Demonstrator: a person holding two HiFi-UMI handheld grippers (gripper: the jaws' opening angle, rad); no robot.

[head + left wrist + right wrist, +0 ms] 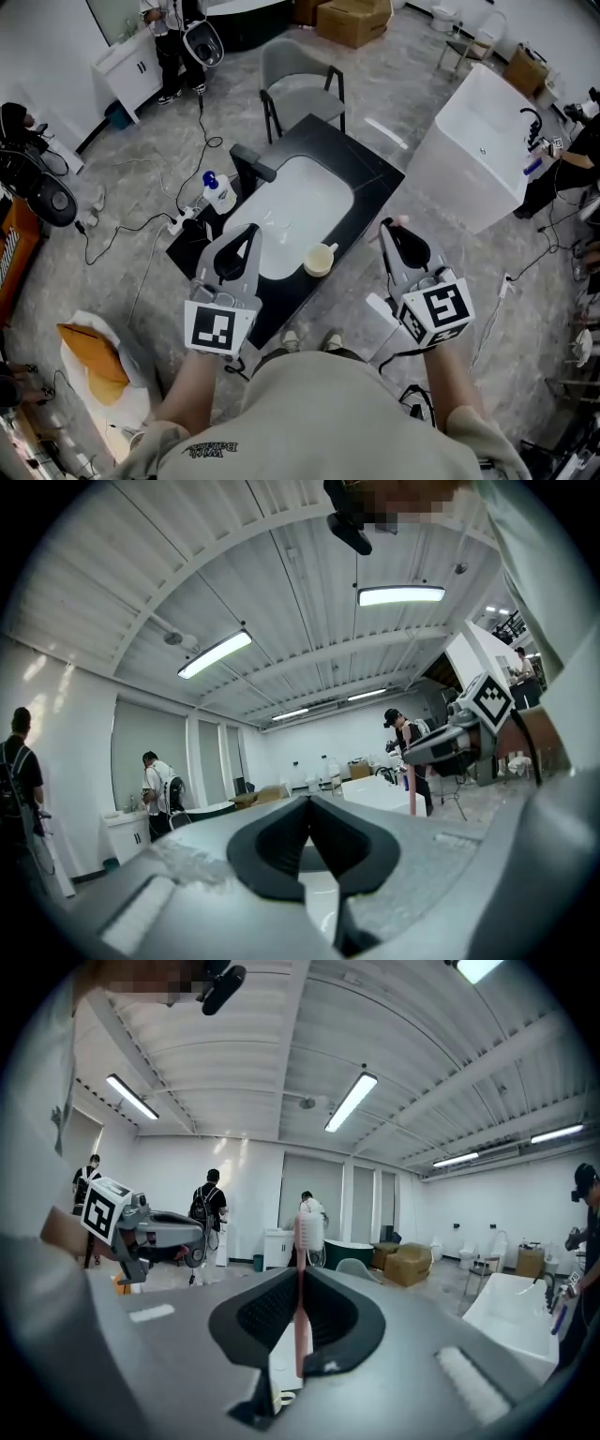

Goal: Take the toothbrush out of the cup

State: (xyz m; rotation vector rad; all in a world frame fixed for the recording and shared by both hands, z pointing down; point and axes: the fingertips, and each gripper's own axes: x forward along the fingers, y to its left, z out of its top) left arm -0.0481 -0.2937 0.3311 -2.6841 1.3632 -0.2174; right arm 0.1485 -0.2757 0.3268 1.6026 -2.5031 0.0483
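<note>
Toothbrush (300, 1309) stands upright, pinched between your right gripper's (300, 1277) fingers, its bristle head above the fingertips. It is clear of the cup (319, 260), which sits between your two grippers. Your left gripper's (309, 803) fingers are pressed together, nothing between them.

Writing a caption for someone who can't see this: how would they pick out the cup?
Find the black counter with the white basin set in it. The cup stands at the basin's near edge, toward the right: small, round, cream, unlike the blue-capped bottle at the left.
</note>
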